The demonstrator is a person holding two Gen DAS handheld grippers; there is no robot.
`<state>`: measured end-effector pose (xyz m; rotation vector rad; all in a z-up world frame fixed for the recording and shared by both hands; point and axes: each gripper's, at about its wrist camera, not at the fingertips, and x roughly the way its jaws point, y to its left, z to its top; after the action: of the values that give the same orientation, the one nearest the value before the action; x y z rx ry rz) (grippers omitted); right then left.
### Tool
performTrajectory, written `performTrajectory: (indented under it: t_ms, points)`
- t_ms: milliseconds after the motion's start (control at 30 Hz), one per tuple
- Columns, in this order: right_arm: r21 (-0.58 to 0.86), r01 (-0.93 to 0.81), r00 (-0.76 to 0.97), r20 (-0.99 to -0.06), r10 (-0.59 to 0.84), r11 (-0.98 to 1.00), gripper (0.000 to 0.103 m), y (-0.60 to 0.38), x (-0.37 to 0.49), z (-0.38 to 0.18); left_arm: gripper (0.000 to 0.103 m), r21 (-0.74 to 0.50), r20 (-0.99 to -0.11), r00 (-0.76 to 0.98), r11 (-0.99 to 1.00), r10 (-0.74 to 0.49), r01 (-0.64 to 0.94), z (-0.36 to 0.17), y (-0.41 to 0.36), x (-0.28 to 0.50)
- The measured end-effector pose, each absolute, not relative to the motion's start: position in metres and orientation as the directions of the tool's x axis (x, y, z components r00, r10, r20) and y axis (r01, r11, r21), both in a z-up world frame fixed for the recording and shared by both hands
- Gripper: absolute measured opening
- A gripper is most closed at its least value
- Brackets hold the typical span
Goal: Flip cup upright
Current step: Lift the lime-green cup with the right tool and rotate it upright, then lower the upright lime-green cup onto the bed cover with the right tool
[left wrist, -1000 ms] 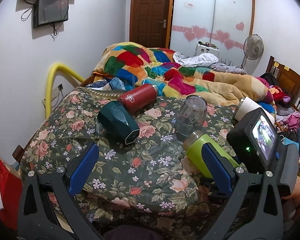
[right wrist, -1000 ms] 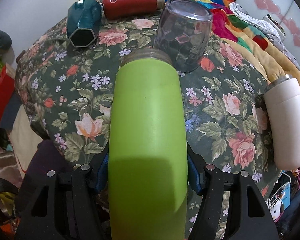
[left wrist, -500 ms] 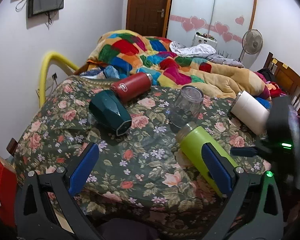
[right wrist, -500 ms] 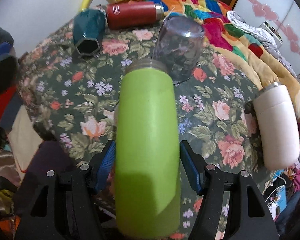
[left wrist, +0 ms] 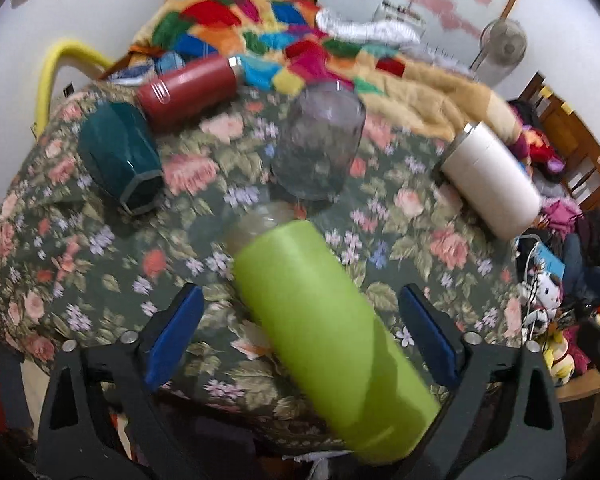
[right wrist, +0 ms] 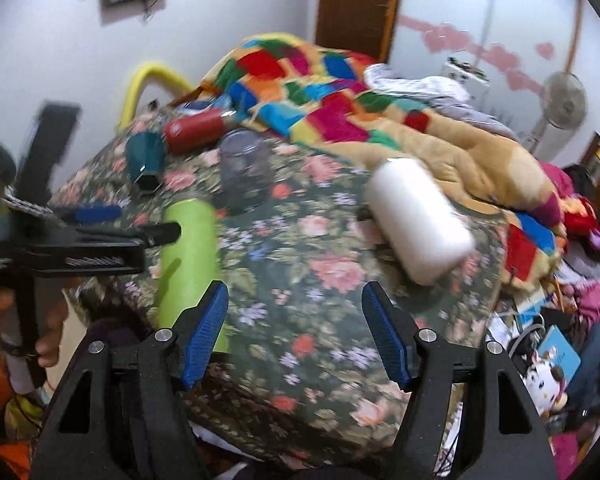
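A lime green cup (left wrist: 324,320) lies on its side on the floral cloth, its mouth pointing away, between the open fingers of my left gripper (left wrist: 300,336), which do not touch it. In the right wrist view the green cup (right wrist: 188,252) lies at the left with the left gripper (right wrist: 100,236) over it. My right gripper (right wrist: 296,336) is open and empty, pulled back above the cloth. A white cup (right wrist: 416,220) lies on its side ahead of it, also seen in the left wrist view (left wrist: 492,184).
A clear glass (left wrist: 320,144) stands mouth down just beyond the green cup. A teal cup (left wrist: 120,156) and a red flask (left wrist: 192,88) lie on their sides at the far left. A colourful quilt (right wrist: 320,92) is heaped behind. The floral cloth (right wrist: 300,264) drops off at the near edge.
My right gripper has let go of the green cup and swung away to the right. My left gripper has moved right, so its open fingers now straddle the green cup.
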<state>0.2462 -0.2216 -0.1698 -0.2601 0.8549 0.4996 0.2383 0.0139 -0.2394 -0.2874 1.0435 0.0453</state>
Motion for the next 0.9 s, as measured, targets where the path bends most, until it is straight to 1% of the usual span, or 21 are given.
performTrajectory:
  t_ms: [33, 100, 233, 267, 300, 333, 400, 600, 733, 900]
  points:
    - [-0.004, -0.508, 0.552, -0.77, 0.322, 0.861, 0.066, -0.226, 0.246, -0.17, 0.089, -0.211, -0.866, 0.491, 0.961, -0.097, -0.181, -0.243, 0.013, 0.24]
    - [0.025, -0.493, 0.552, -0.764, 0.335, 0.87, 0.066, -0.236, 0.244, -0.171, 0.088, -0.174, -0.887, 0.459, 0.958, -0.053, -0.226, -0.251, 0.014, 0.244]
    - [0.05, -0.478, 0.558, -0.754, 0.347, 0.877, 0.066, -0.246, 0.239, -0.174, 0.086, -0.176, -0.907, 0.419, 0.945, -0.047, -0.275, -0.266, 0.017, 0.248]
    - [0.052, -0.477, 0.561, -0.751, 0.349, 0.877, 0.066, -0.249, 0.236, -0.174, 0.083, -0.183, -0.914, 0.402, 0.941, -0.057, -0.284, -0.271, 0.017, 0.25]
    - [0.055, -0.476, 0.562, -0.748, 0.352, 0.877, 0.066, -0.25, 0.235, -0.174, 0.076, -0.191, -0.92, 0.386, 0.938, -0.068, -0.29, -0.275, 0.017, 0.252]
    - [0.057, -0.477, 0.564, -0.746, 0.355, 0.877, 0.066, -0.251, 0.233, -0.174, 0.073, -0.197, -0.927, 0.368, 0.934, -0.078, -0.298, -0.28, 0.018, 0.253]
    - [0.066, -0.479, 0.565, -0.741, 0.364, 0.875, 0.066, -0.253, 0.232, -0.175, 0.063, -0.175, -0.924, 0.377, 0.941, -0.056, -0.289, -0.277, 0.015, 0.254]
    - [0.089, -0.475, 0.566, -0.731, 0.382, 0.875, 0.066, -0.257, 0.23, -0.175, 0.062, -0.175, -0.914, 0.399, 0.956, -0.069, -0.236, -0.266, 0.006, 0.259]
    - [0.09, -0.47, 0.573, -0.725, 0.382, 0.878, 0.066, -0.259, 0.229, -0.174, 0.062, -0.153, -0.878, 0.476, 0.971, -0.048, -0.185, -0.238, -0.005, 0.251]
    - [0.091, -0.462, 0.583, -0.718, 0.379, 0.882, 0.066, -0.261, 0.23, -0.171, 0.062, -0.11, -0.811, 0.584, 0.988, -0.026, -0.109, -0.196, -0.023, 0.241]
